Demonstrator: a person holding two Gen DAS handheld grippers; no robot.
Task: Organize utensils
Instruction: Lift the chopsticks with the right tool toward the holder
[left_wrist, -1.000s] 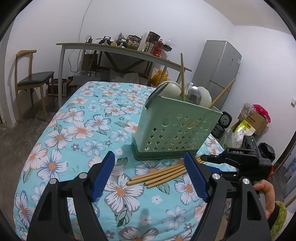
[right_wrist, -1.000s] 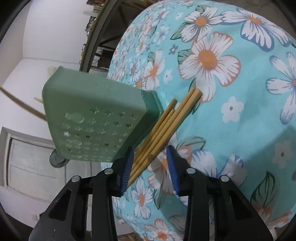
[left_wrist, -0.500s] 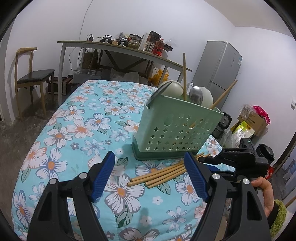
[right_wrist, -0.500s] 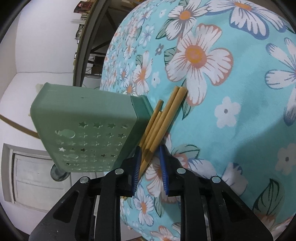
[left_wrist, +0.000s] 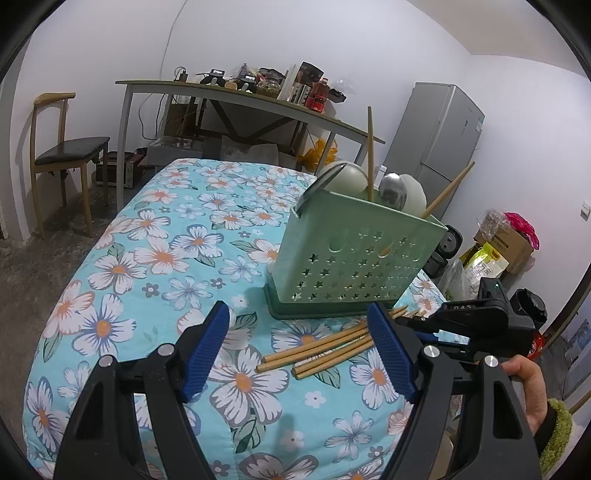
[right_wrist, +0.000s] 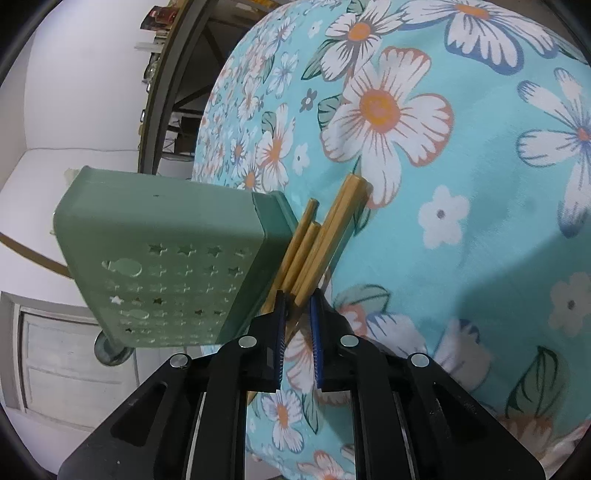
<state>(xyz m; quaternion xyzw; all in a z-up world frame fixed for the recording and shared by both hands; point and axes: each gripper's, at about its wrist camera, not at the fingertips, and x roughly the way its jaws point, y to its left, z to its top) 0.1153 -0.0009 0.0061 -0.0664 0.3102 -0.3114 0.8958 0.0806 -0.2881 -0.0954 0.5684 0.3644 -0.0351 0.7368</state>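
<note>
A bundle of chopsticks (right_wrist: 317, 236) lies on the flowered tablecloth (right_wrist: 461, 229) just beside the green utensil basket (right_wrist: 166, 266). The right gripper (right_wrist: 296, 314) has just been closing on their near ends, which now sit pinched between its jaws. The left gripper (left_wrist: 299, 354) hangs released and empty. The sticks look light, stiff and smooth, likely to fan apart or slip; a hold farther along the bundle would probably be steadier.

We see both grippers as matte black plastic frames w/ triangular cut-outs and round silver screws at the pivots; the left gripper (left_wrist: 299, 354) and right gripper (right_wrist: 296, 314) carry blue ribbed pads (left_wrist: 208, 350) on the fingers. The right hand (left_wrist: 526, 387) wears a fuzzy green cuff (left_wrist: 556, 432) over a dark sleeve.
</note>
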